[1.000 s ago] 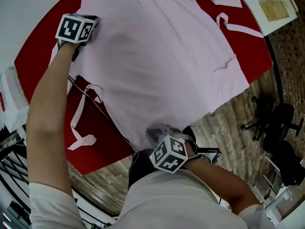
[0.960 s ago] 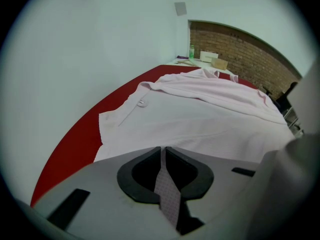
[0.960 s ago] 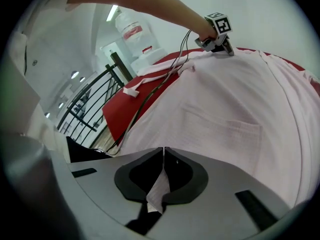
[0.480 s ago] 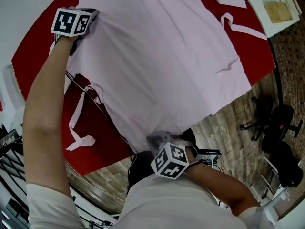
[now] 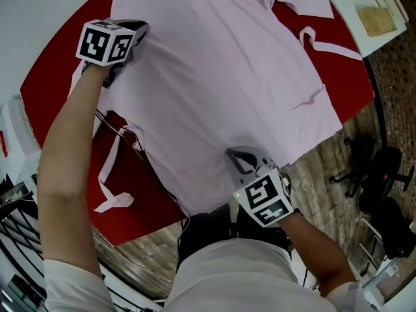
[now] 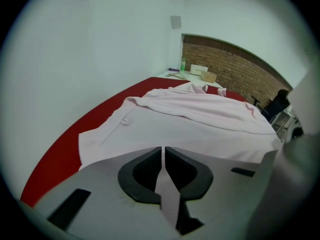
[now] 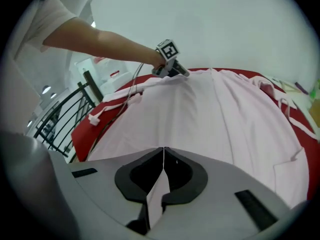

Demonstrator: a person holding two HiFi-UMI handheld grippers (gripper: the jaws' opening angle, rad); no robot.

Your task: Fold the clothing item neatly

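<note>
A pale pink garment (image 5: 227, 64) lies spread over the round red table (image 5: 49, 77). My left gripper (image 5: 134, 34) is at the garment's far left edge, shut on a fold of pink cloth, which shows pinched between the jaws in the left gripper view (image 6: 163, 150). My right gripper (image 5: 238, 157) is at the near hem, shut on the cloth as well, with a strip of pink fabric (image 7: 157, 189) running down between its jaws (image 7: 163, 150). The garment (image 7: 220, 114) stretches away from it toward the left gripper (image 7: 176, 70).
A pink tie strap (image 5: 107, 174) and a thin black cable (image 5: 127, 138) lie on the red table at the left. Another strap (image 5: 325, 38) curls at the right. A white side table (image 5: 364, 5) holds a tan pad (image 5: 377, 17). Black chairs (image 5: 380, 174) stand on the wooden floor.
My right gripper has swung right and up along the near hem, carrying the cloth with it. The left gripper has shifted slightly right, still holding the far edge.
</note>
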